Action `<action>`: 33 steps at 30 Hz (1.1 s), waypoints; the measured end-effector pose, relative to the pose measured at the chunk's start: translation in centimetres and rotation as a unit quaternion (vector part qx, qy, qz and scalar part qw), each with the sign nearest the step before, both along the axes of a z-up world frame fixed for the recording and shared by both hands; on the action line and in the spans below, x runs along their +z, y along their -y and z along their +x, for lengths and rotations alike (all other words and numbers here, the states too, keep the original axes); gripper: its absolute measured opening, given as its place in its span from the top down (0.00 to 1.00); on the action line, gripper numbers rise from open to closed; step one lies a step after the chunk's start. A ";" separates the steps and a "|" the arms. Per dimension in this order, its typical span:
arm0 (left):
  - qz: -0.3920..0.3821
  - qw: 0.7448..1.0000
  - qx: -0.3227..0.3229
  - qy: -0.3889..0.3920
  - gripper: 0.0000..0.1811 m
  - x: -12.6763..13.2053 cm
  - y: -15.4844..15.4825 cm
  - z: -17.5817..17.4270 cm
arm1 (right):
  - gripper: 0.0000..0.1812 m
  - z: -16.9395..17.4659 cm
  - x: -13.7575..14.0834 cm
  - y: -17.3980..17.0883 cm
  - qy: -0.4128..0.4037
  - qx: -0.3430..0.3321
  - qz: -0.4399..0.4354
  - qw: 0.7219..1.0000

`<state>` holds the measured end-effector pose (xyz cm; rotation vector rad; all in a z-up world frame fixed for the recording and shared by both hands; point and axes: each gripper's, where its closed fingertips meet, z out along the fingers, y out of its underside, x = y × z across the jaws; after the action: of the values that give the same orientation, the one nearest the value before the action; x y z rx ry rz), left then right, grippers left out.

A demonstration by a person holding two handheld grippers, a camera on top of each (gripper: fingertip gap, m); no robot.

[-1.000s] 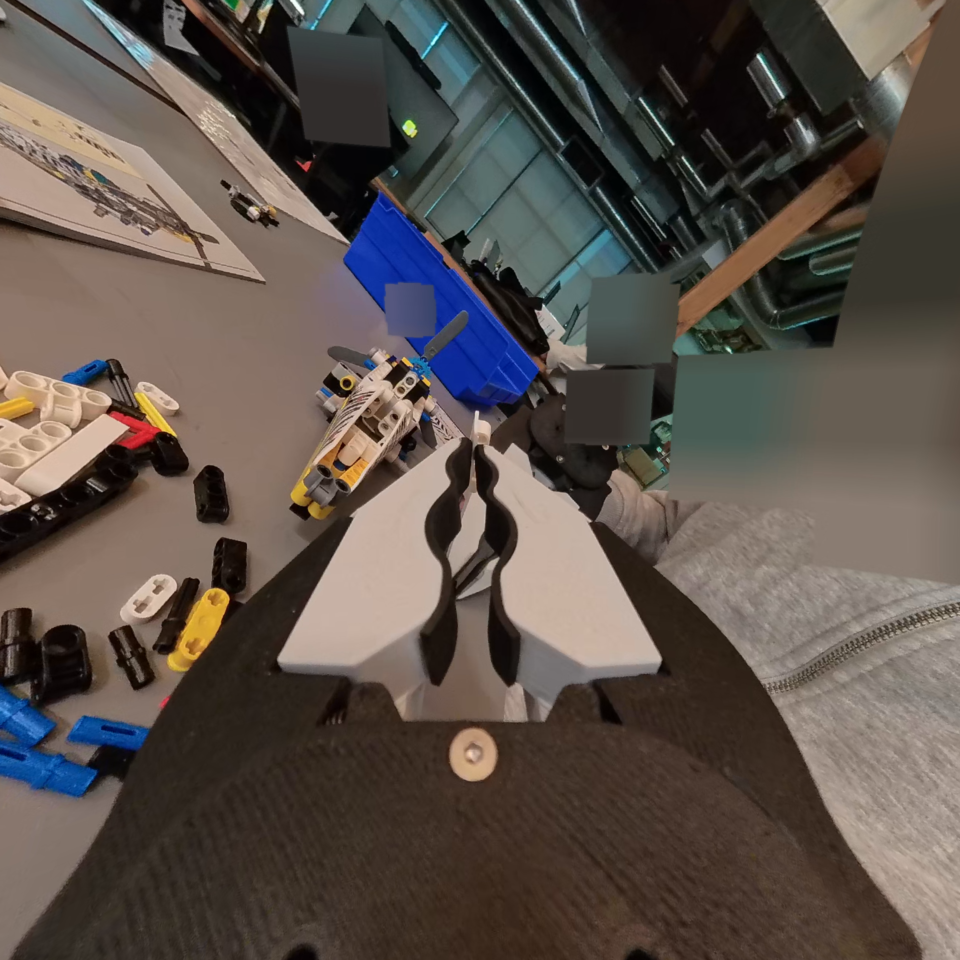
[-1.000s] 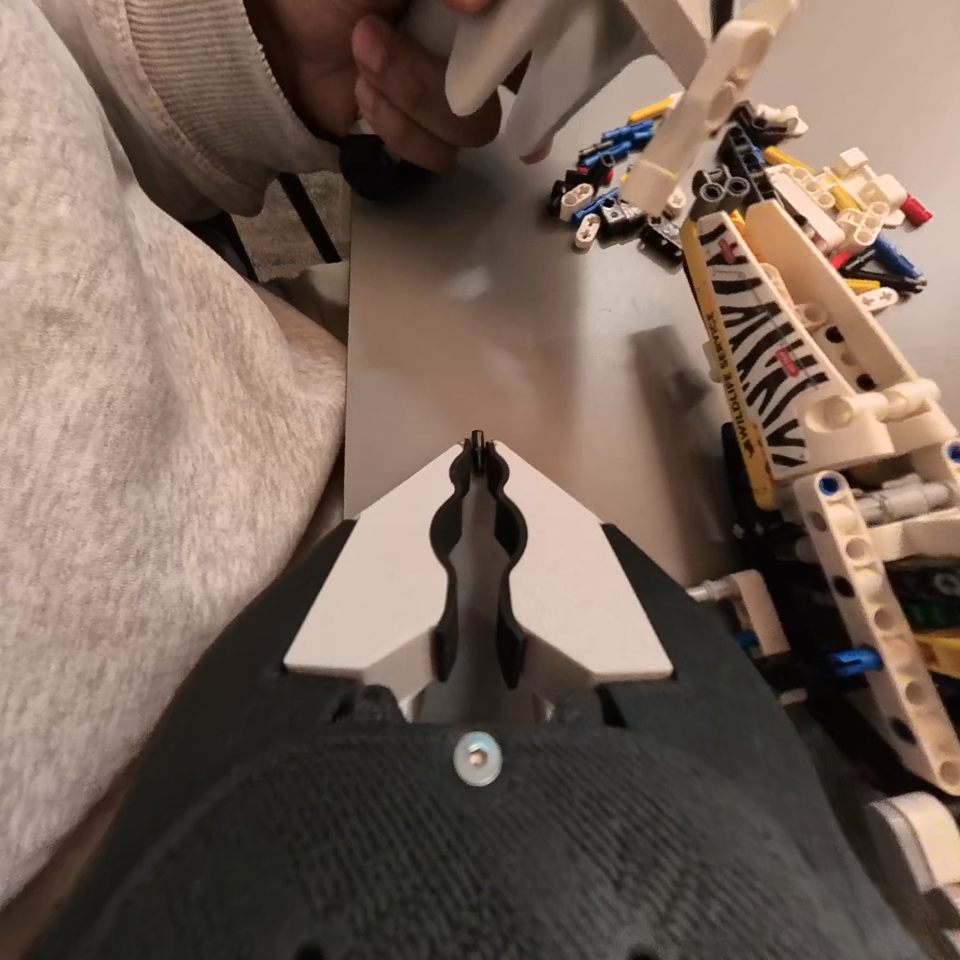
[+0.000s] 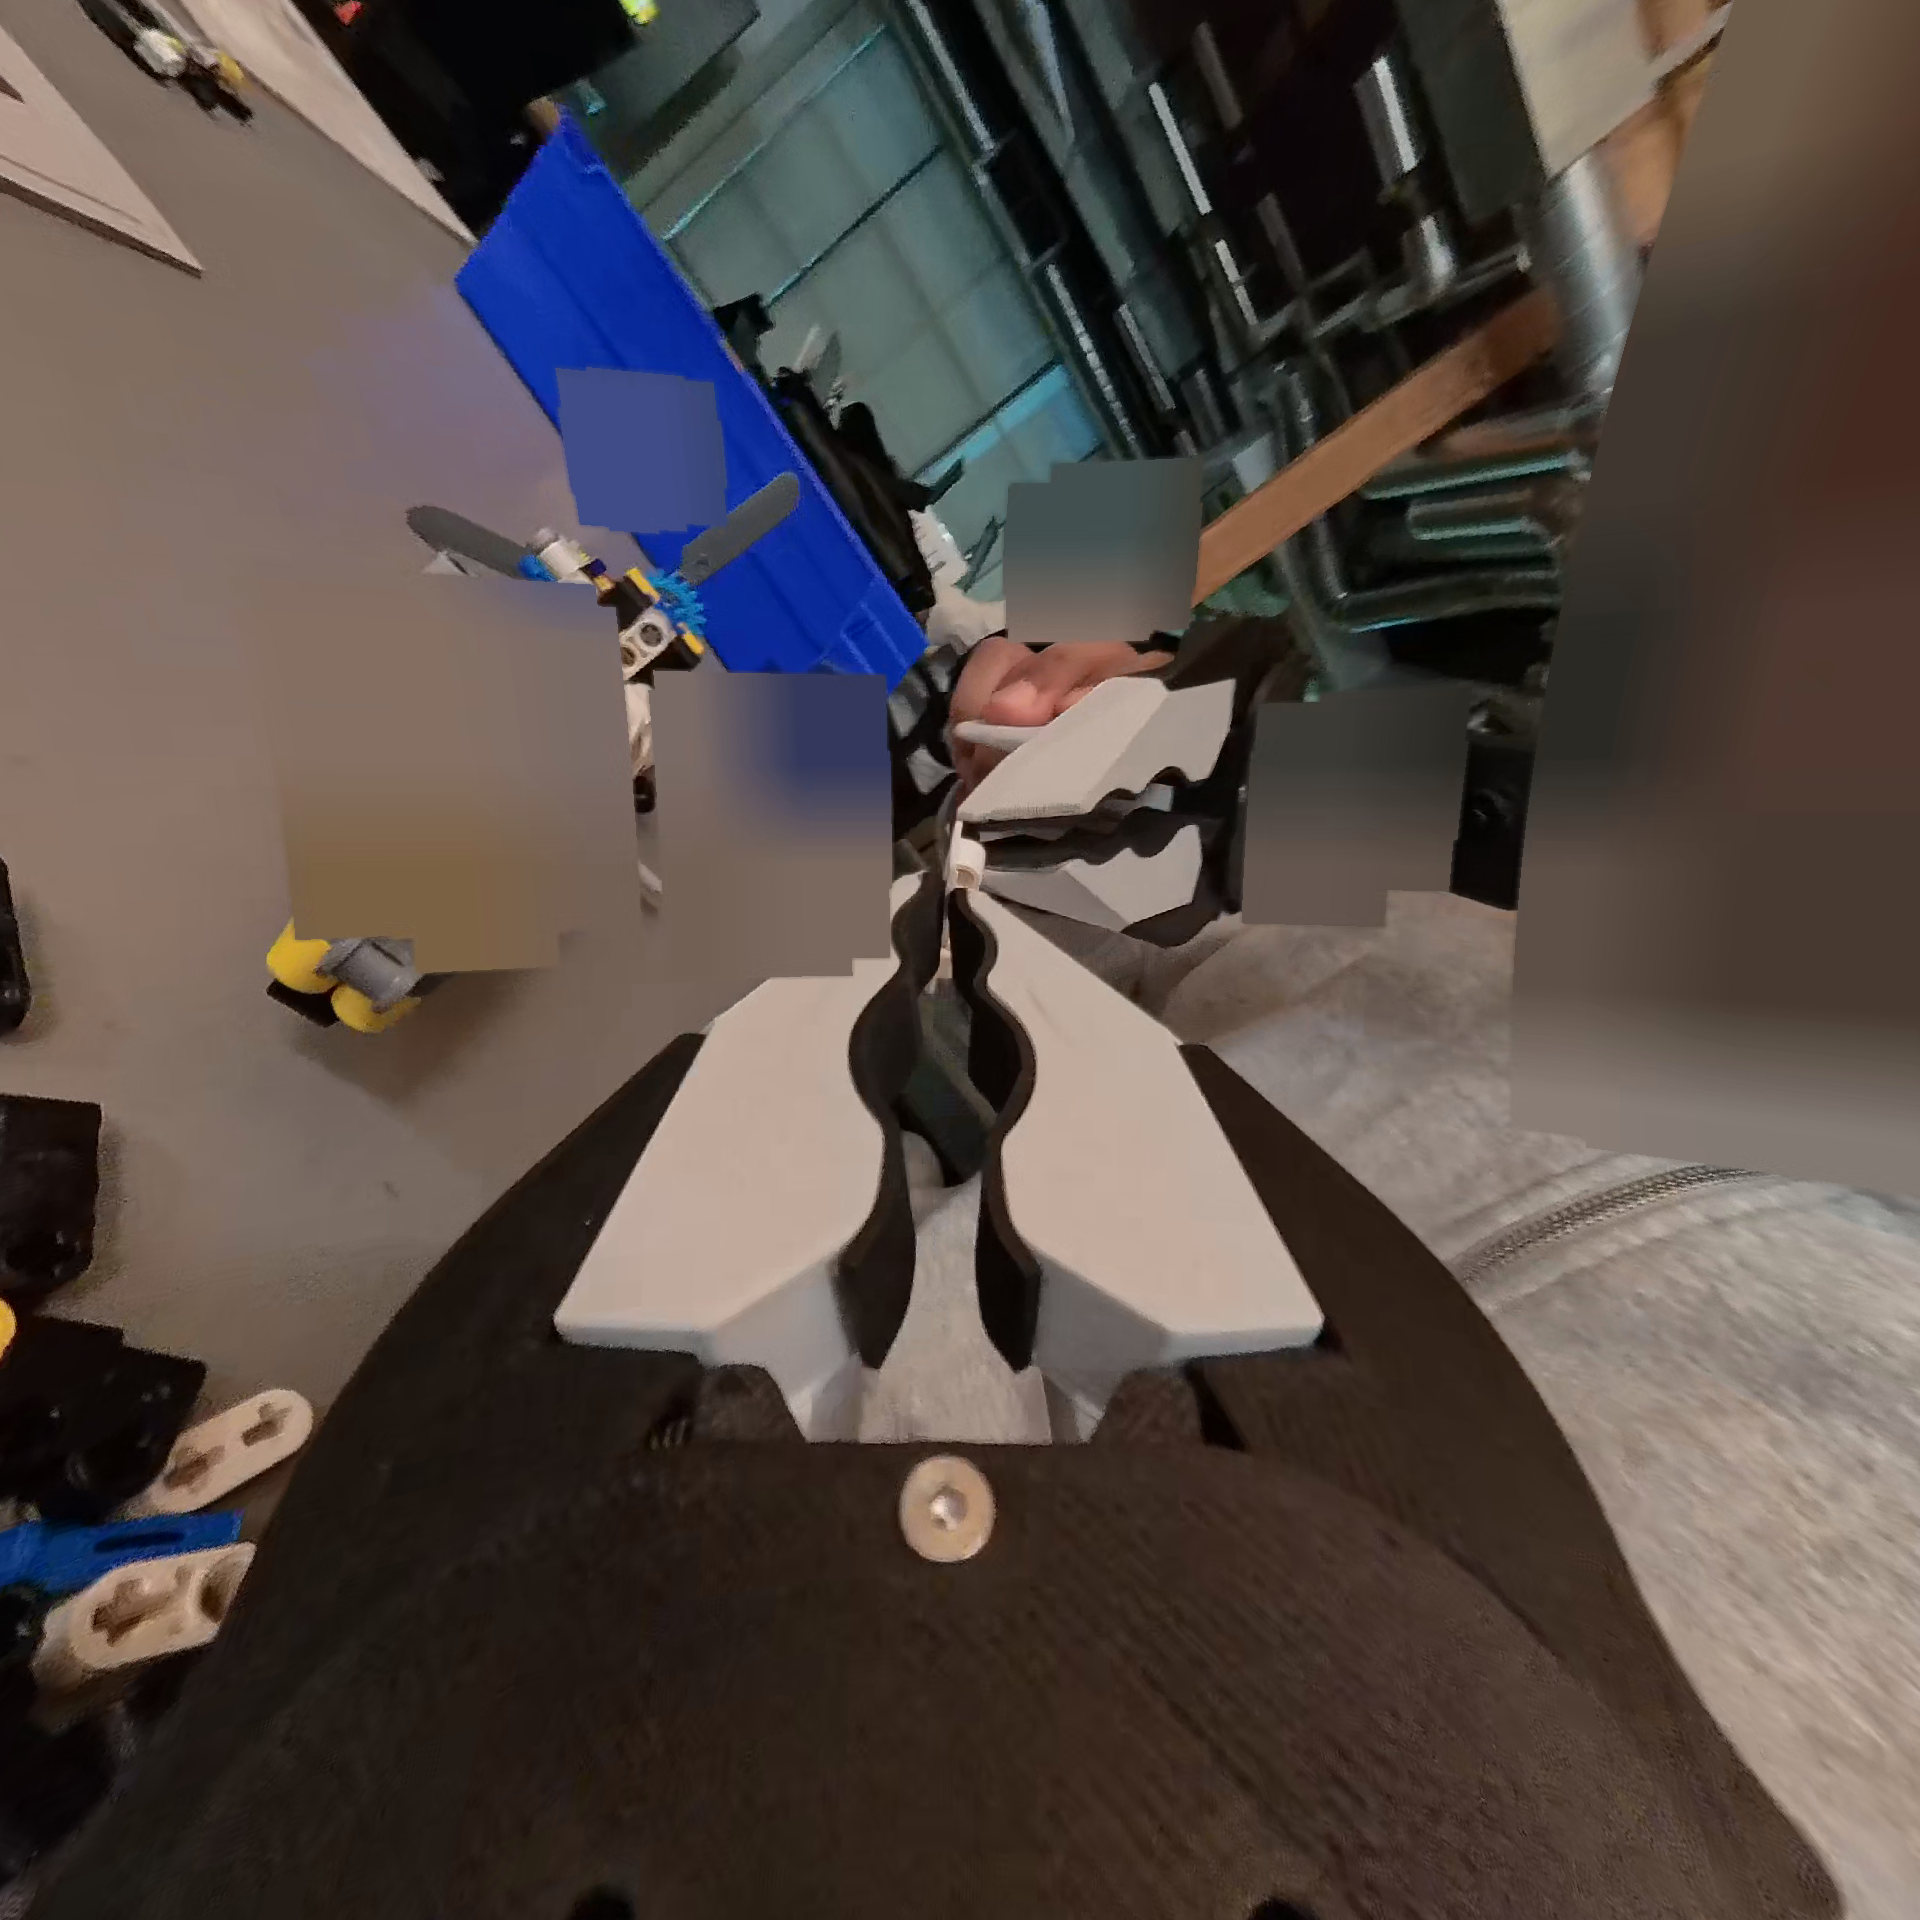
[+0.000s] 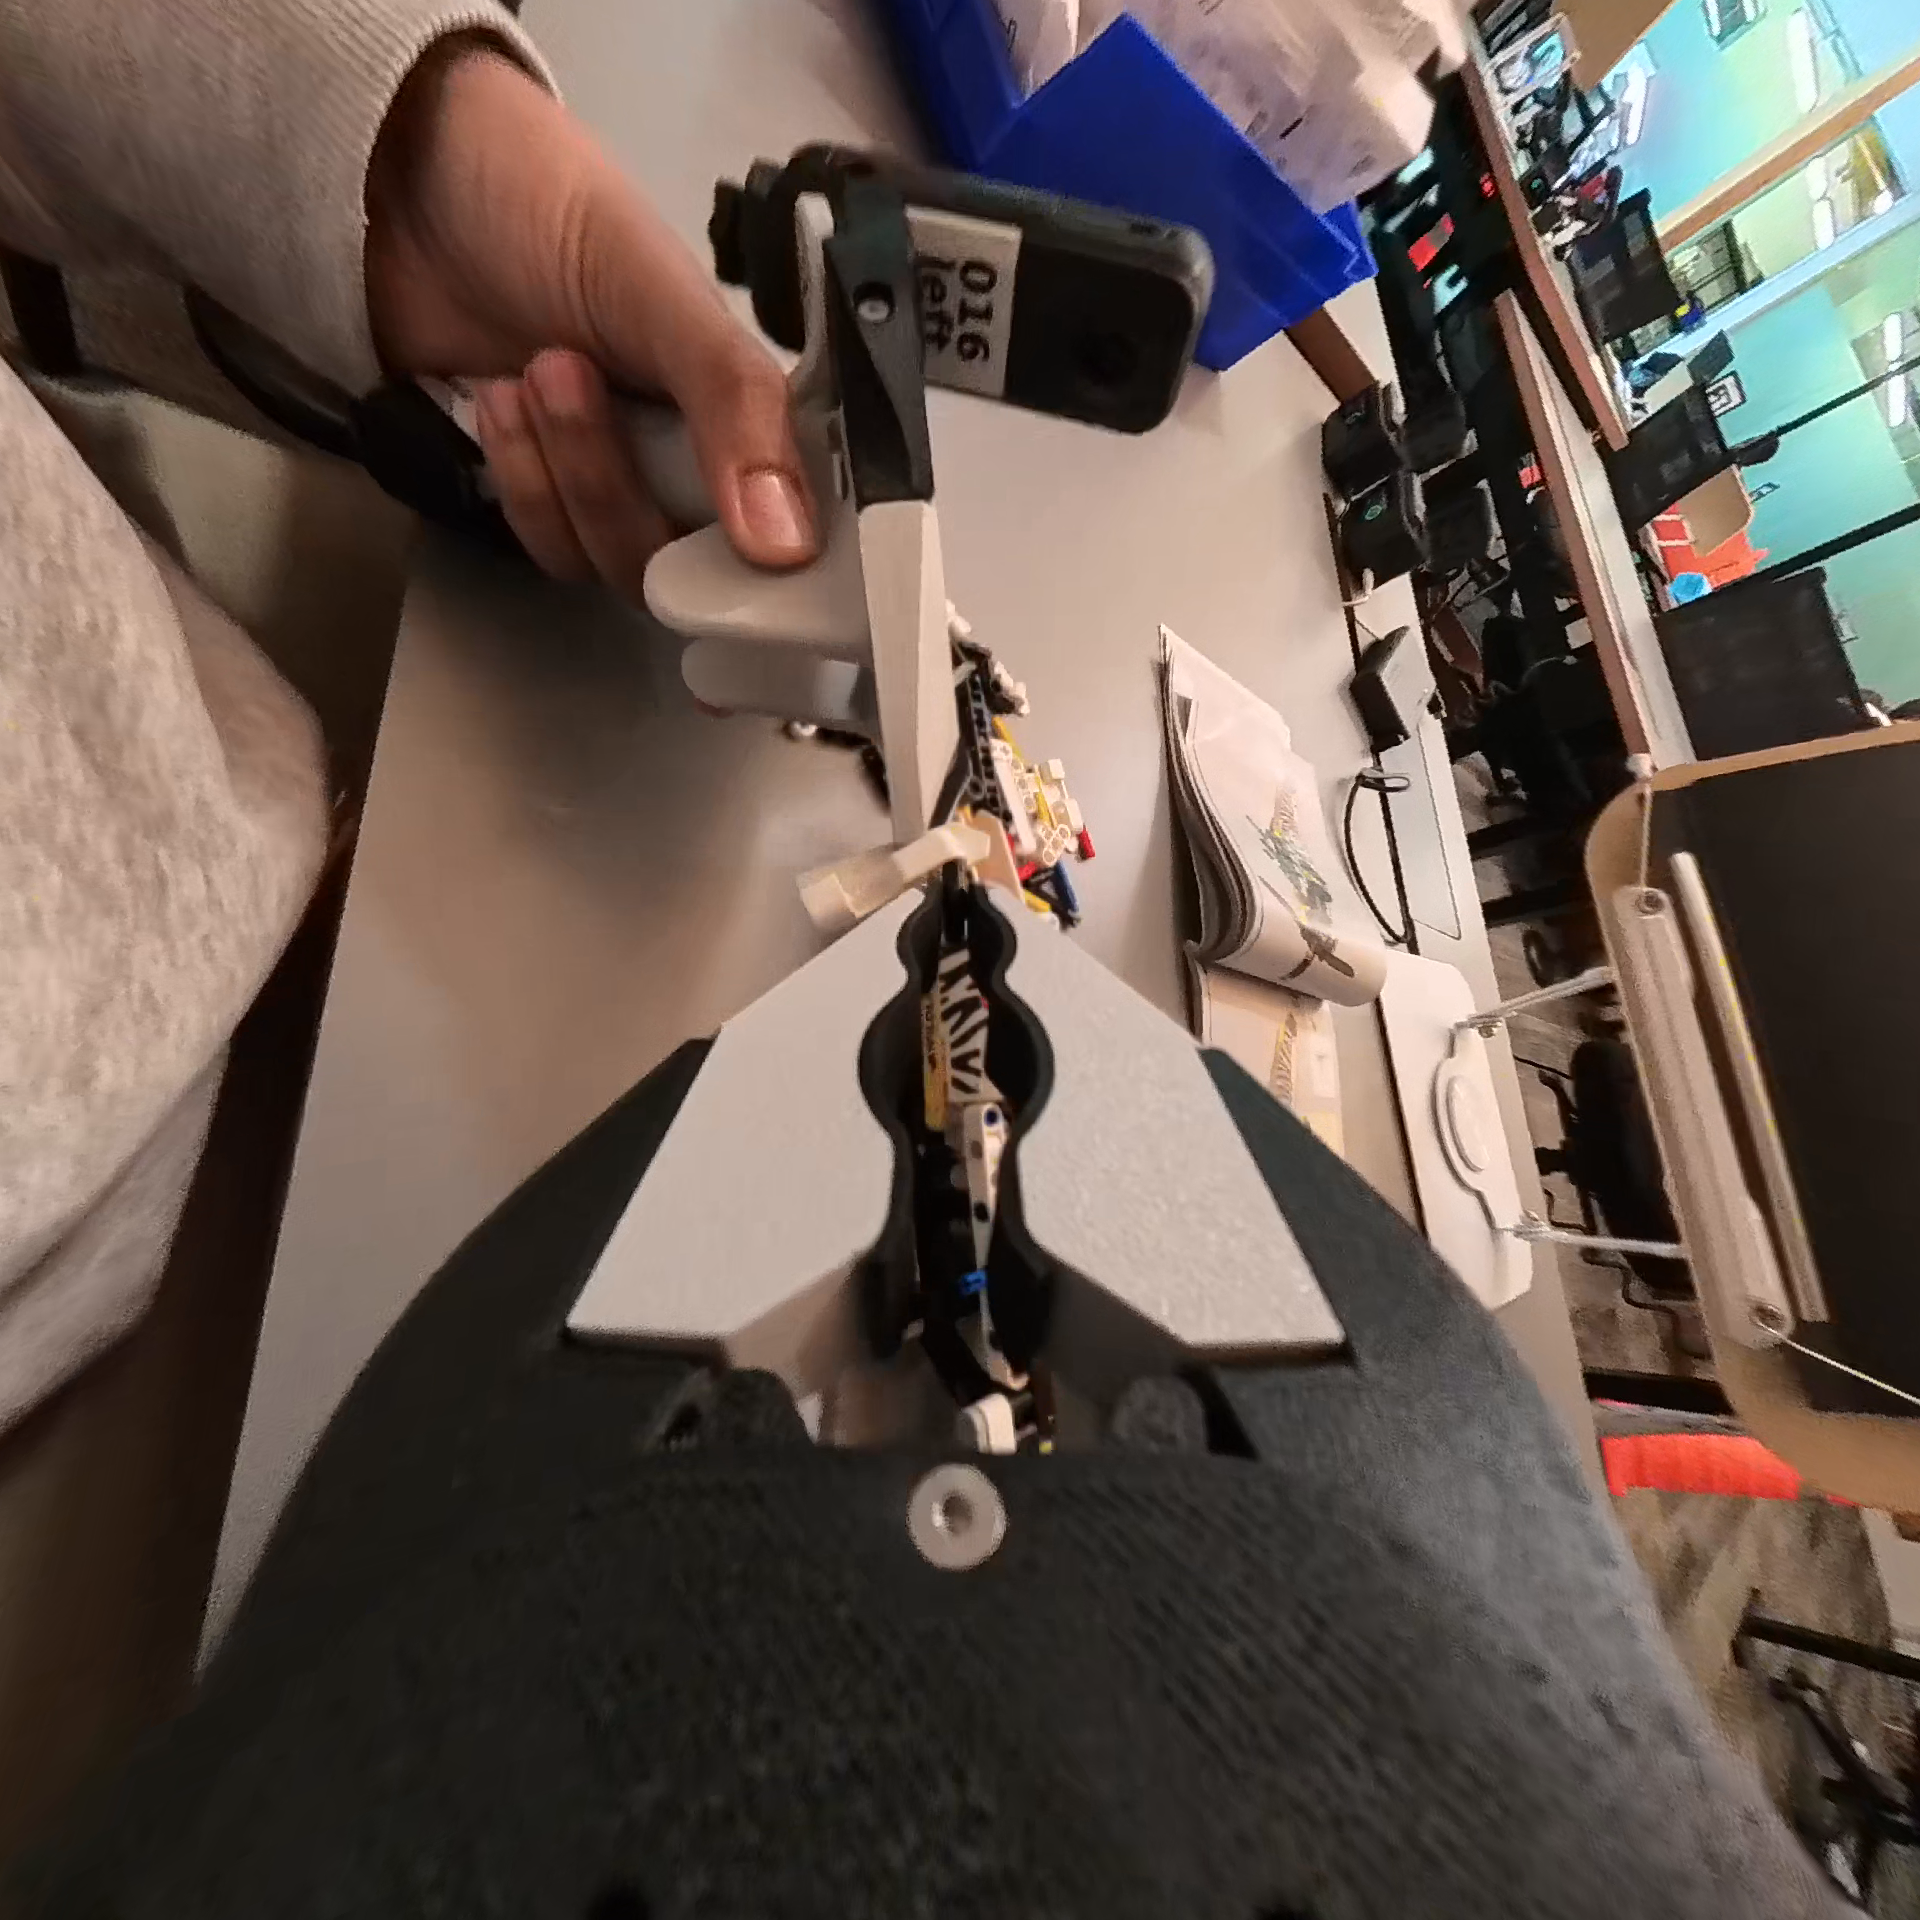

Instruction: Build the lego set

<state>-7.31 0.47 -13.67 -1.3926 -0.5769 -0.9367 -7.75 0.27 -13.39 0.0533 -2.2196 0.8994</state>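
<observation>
Both grippers are raised above the grey bench [image 4: 499, 935], tips close together. The left gripper [image 3: 940, 914] has its jaws nearly together, pinching a thin white beam [image 3: 964, 868] that sticks out past the tips. In the right wrist view the same beam [image 4: 894, 871] shows as a pale, angled strip held at the tip of the left gripper [image 4: 935, 831], whose handle is gripped by a hand [image 4: 582, 364].

The right gripper [image 4: 956, 902] has its jaws drawn almost together at the tips; a small dark piece [image 4: 951, 883] seems to sit between them, but whether it is truly clamped cannot be told. In the left wrist view the right gripper [image 3: 977, 821] lies sideways, its tips just beside the white beam.

The partly built model [image 4: 961, 1039], white with zebra-striped panels, rests on the bench directly below the right gripper and is seen through the gap between its jaws. In the left wrist view only the model's propeller end [image 3: 665, 592] and yellow nose [image 3: 343, 977] are clear. Loose pieces [image 4: 1039, 810] lie in a heap beyond it. An open instruction booklet [image 4: 1257, 862] lies further right, and a blue bin [image 3: 644, 353] stands at the far edge.
</observation>
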 end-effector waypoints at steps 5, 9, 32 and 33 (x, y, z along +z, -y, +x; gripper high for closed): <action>-0.062 0.995 0.028 -0.067 1.00 -1.4 -0.9 0.2 | 0.99 0.3 -1.4 -1.0 -0.017 0.003 0.071 0.997; -0.092 0.991 0.023 -0.094 1.00 -2.2 -1.4 0.6 | 0.99 1.0 -2.4 -1.6 -0.020 0.018 0.108 0.994; -0.102 0.988 -0.041 -0.106 1.00 -2.6 -1.5 1.8 | 0.99 2.3 -2.2 -1.3 0.243 0.081 -0.105 0.961; -0.103 0.988 -0.043 -0.106 1.00 -2.6 -1.5 1.8 | 0.99 2.3 -2.2 -1.3 0.255 0.082 -0.113 0.957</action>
<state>-5.52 1.96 -16.32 -1.6914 -0.4643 -0.8002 -5.41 1.59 -15.62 -0.1191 -2.5903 1.3792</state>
